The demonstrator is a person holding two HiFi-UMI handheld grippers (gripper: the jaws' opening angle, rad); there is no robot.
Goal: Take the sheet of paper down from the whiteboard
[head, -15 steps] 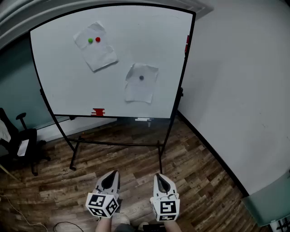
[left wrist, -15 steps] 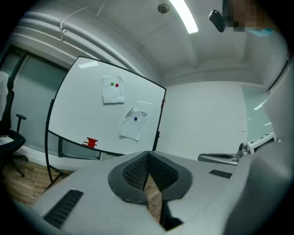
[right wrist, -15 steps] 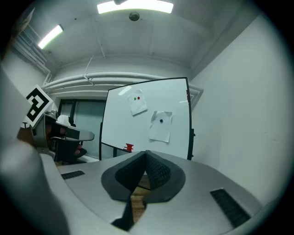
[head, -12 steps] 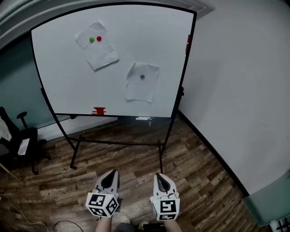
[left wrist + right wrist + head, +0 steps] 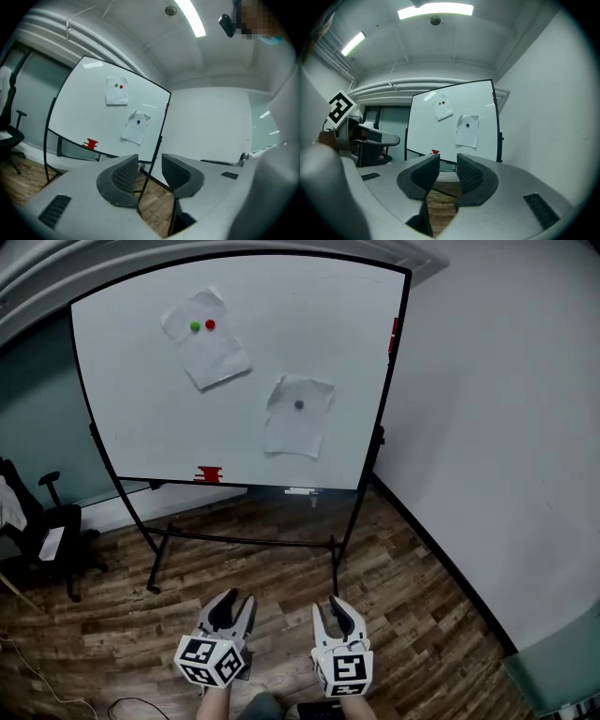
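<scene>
A rolling whiteboard stands ahead with two sheets of paper on it. The upper left sheet is held by a green and a red magnet. The lower right sheet hangs from one dark magnet. Both sheets also show in the left gripper view, the lower sheet, and in the right gripper view, the lower sheet. My left gripper and right gripper hang low over the floor, far short of the board. Each has its jaws parted with nothing between them.
A red eraser sits on the whiteboard's tray. A black office chair stands at the left. A white wall runs along the right, close to the board's right post. A cable lies on the wood floor at the lower left.
Both grippers have gone from shut to open. The view has tilted slightly, so the board sits a little lower and to the right in the head view.
</scene>
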